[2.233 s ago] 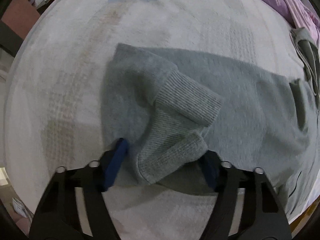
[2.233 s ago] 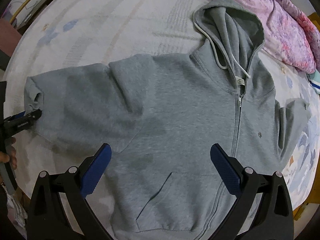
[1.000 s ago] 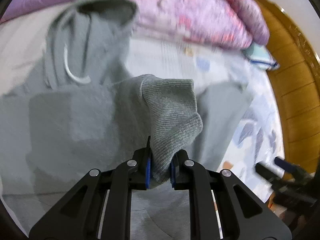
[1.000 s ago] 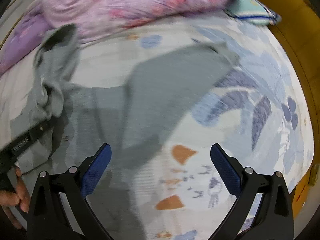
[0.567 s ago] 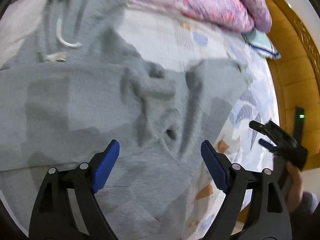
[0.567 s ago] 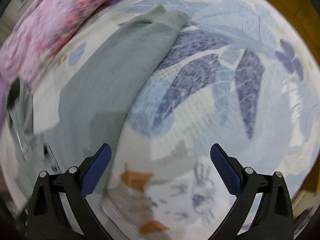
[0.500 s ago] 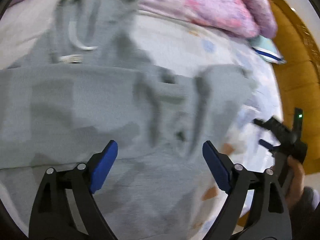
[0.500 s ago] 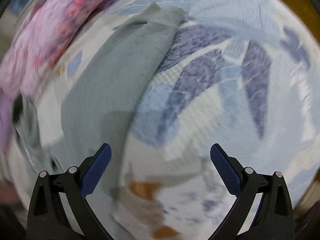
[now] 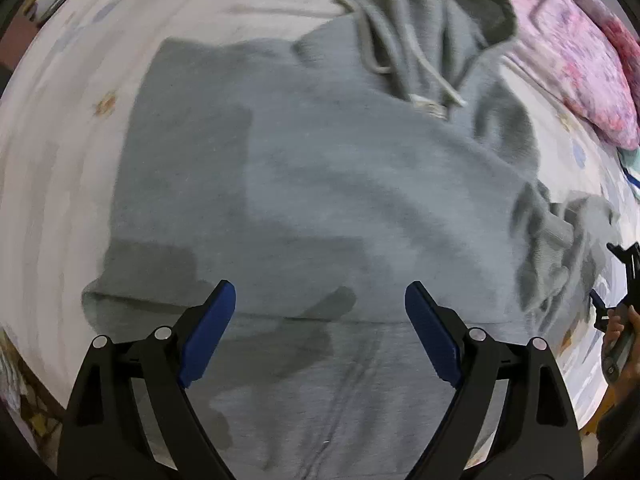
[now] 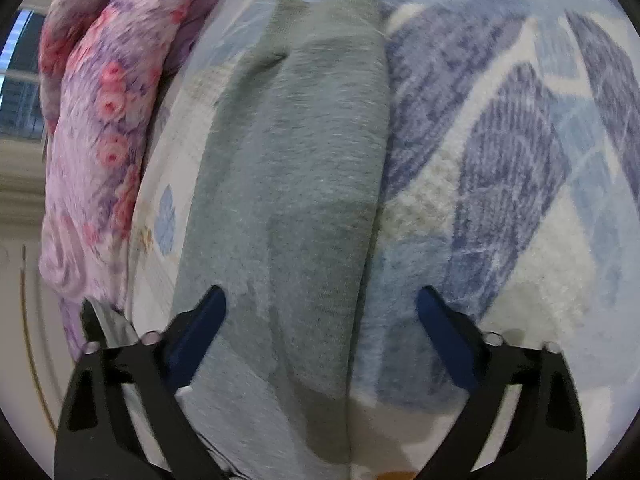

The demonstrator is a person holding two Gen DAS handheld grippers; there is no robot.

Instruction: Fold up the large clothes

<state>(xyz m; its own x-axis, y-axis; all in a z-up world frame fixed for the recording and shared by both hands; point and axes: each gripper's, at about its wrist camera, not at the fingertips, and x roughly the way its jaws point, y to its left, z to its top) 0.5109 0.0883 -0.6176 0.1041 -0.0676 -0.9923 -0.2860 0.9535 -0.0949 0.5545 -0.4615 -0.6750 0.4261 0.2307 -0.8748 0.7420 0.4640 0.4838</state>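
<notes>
bedsheet [image 10: 500,208] with blue leaves fills my right view, the grey hoodie [image 9: 340,184] spread flat on it, one sleeve [image 10: 296,184] stretching away. floral quilt [image 10: 96,120] bunches beside it. my left gripper [image 9: 320,320] hovers over the body, jaws spread, empty; my right gripper [image 10: 320,316] straddles the sleeve, jaws spread.

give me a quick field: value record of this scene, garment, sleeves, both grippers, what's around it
garment: grey hoodie, spread front-up on the bed sheet
hood: at the far end, drawstrings lying loose
left sleeve: folded across the chest, cuff bunched near the hoodie's right edge
right sleeve: sleeve stretched out flat on the sheet
left gripper: open, holding nothing, over the lower front
right gripper: open, empty, over the stretched sleeve
nearby: pink floral quilt beside the sleeve
</notes>
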